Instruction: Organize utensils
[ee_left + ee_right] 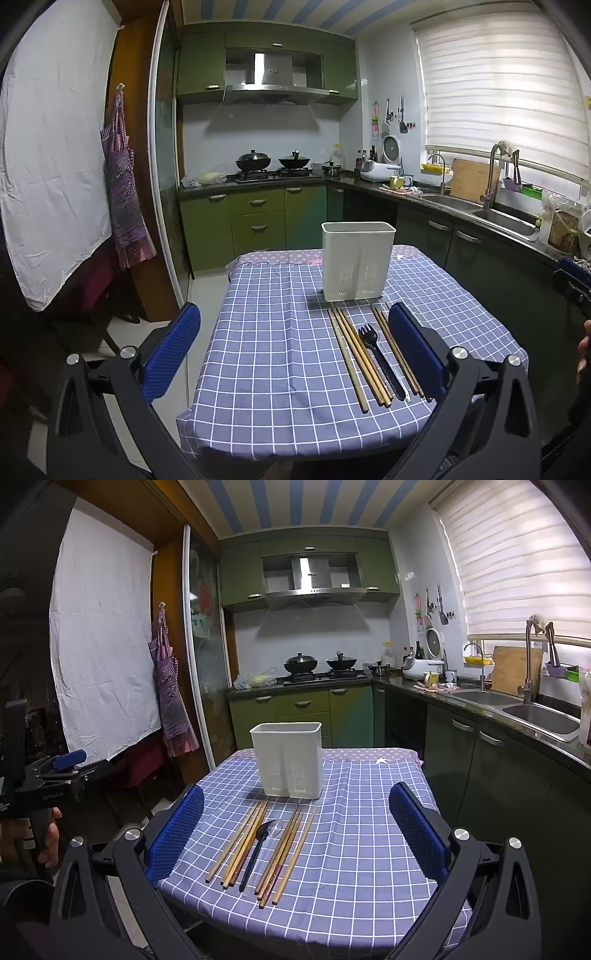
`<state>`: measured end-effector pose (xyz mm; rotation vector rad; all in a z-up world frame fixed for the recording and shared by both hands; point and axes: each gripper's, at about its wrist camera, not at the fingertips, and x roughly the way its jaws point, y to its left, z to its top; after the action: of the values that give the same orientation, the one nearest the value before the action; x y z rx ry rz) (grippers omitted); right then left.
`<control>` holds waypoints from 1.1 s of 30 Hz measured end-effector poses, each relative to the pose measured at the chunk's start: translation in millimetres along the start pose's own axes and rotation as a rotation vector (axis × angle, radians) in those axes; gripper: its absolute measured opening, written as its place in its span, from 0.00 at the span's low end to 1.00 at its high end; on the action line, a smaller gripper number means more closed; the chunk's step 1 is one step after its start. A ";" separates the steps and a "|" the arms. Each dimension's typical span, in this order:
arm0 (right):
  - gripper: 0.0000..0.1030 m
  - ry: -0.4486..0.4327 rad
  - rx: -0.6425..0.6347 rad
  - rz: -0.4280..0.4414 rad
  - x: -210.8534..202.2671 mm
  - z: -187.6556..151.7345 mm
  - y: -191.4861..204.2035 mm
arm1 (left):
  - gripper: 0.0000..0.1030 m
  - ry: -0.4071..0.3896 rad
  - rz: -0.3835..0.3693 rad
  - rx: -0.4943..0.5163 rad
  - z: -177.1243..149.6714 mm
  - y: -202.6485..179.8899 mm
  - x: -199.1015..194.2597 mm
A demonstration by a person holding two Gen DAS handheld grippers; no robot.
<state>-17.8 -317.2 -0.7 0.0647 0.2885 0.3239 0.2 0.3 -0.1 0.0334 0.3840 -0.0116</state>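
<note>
The left gripper (293, 350) hangs above the near edge of a small table, its blue-padded fingers (173, 350) spread wide, holding nothing. The right gripper (295, 830) hovers the same way, spread wide and empty.

Below them a purple-blue checked tablecloth (362, 842) covers the table. On it, close to the near edge, lie wooden chopsticks (236, 843) side by side in two loose groups, pointing away toward the far side. Between the groups lie a black plastic fork (380, 354) and a clear plastic spoon (271, 840).

Just beyond the utensils' far tips stands a white plastic utensil holder (288, 758), upright, with slotted lower walls; its inside cannot be seen.

Around the table is a kitchen: green cabinets (303, 709), a steel range hood (314, 587), two lidded black woks (301, 663) on the stove, a double steel sink (532, 710) beneath a window blind (517, 561), and a checked apron (171, 698) hanging on the left wall.
</note>
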 end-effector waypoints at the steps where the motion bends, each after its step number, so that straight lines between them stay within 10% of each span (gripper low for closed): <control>1: 0.96 0.000 0.001 0.000 -0.1 0.1 0.2 | 0.94 0.000 -0.004 -0.002 0.0 0.2 0.2; 33: 0.96 0.022 -0.005 -0.012 6.5 1.1 2.4 | 0.94 0.019 0.000 -0.024 -2.8 5.0 4.8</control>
<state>-12.3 -312.9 -1.2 0.0540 0.3100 0.3132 3.7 5.3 -4.4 0.0101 0.4031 -0.0069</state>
